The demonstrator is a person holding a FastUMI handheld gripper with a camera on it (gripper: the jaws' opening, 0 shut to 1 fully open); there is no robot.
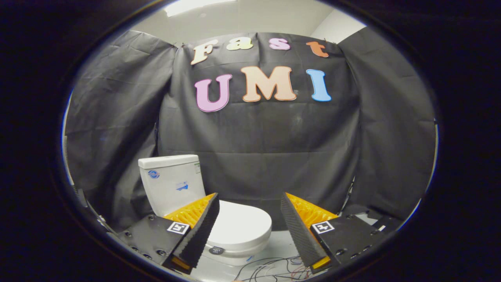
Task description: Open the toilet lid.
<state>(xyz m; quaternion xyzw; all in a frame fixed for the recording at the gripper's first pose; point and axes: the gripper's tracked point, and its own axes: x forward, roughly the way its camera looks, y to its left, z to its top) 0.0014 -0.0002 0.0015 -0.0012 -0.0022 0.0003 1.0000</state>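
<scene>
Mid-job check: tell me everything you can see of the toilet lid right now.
The toilet lid is white, smooth and glossy, plastic by its look, with a rounded front. It lies shut, flat on the bowl, in front of the white tank. The open gripper is short of it; the left finger hides its near left edge. Nothing touches it.

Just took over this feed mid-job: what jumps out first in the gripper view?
A white toilet stands against the black cloth wall, its lid down, the bowl partly behind the left finger. The gripper is open, its black fingers with orange ribbed backs spread wide, touching nothing. Loose wires lie on the floor between the fingers, below the bowl.
</scene>
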